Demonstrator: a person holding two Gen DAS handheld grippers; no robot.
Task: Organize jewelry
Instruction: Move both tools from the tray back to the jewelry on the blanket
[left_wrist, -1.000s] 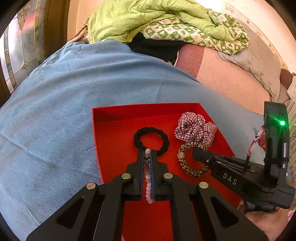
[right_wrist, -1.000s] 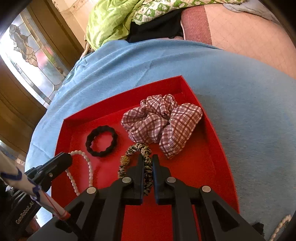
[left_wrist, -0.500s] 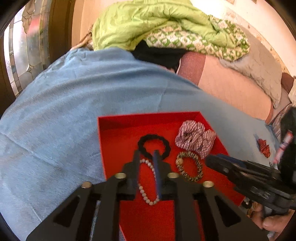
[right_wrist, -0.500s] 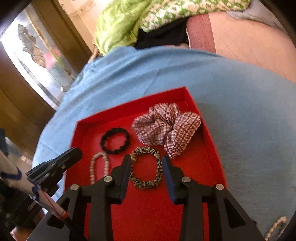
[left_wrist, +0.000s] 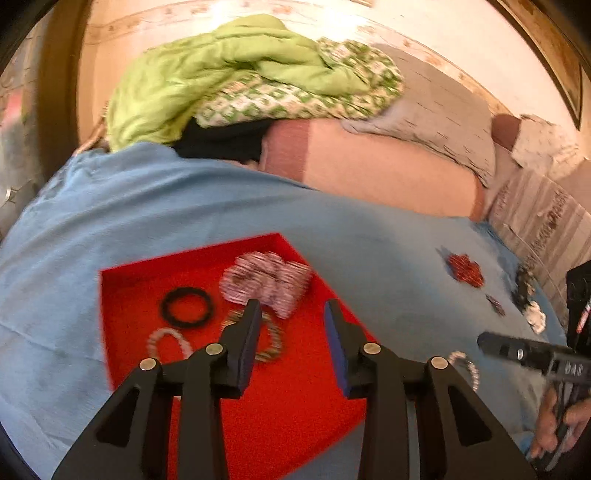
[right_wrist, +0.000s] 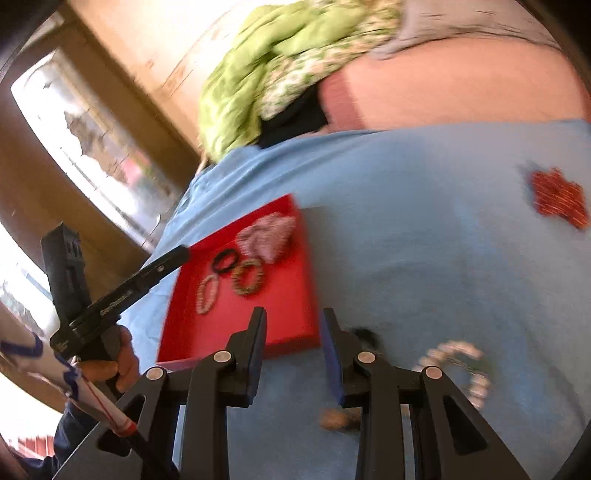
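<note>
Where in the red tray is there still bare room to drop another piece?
The near half of the tray is bare, below the spotted bracelet. The far half is crowded: scrunchie, black tie, pearl bracelet.

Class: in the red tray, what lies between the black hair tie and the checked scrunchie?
Nothing: bare red tray floor separates the black hair tie from the checked scrunchie, seen in the left wrist view.

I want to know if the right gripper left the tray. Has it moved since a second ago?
Yes. The right gripper has pulled back, rightward off the red tray, now over the blue cloth; its jaws, just opened, hold nothing.
</note>
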